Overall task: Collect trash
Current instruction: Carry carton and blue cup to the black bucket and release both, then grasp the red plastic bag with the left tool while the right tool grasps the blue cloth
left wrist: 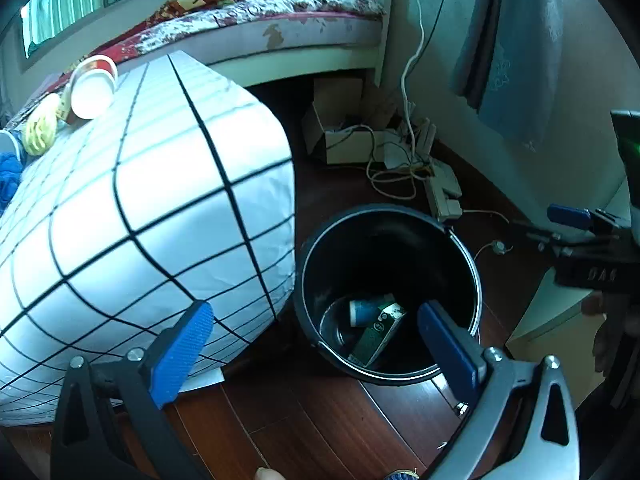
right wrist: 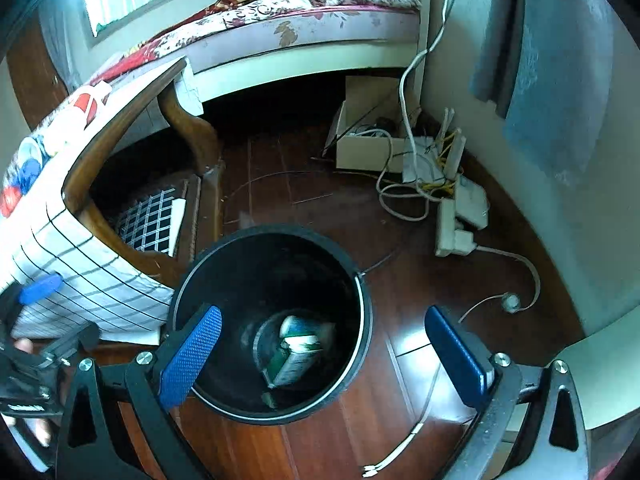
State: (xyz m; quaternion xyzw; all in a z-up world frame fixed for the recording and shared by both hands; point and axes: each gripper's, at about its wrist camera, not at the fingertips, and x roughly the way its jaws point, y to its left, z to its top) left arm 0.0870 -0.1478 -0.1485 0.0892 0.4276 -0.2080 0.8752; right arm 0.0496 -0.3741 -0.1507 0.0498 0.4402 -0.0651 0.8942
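A black bucket (left wrist: 380, 256) stands on the wooden floor beside a cloth-covered table. At its bottom lie a green carton (left wrist: 378, 334) and a blue cup (left wrist: 366, 312). My left gripper (left wrist: 316, 308) hangs open over the bucket's near left rim, nothing between its fingers. In the right wrist view the same bucket (right wrist: 272, 264) holds the green carton (right wrist: 296, 356), and my right gripper (right wrist: 323, 312) is open above its right side, empty. On the table lie a red and white paper cup (left wrist: 94, 86) and a yellow item (left wrist: 40, 130).
The table's white checked cloth (left wrist: 140, 220) hangs close to the bucket's left. Behind are a bed (left wrist: 280, 28), an open cardboard box (left wrist: 344, 140) with cables and a power strip (right wrist: 456, 232) on the floor. A white cabinet corner (right wrist: 600, 380) stands at the right.
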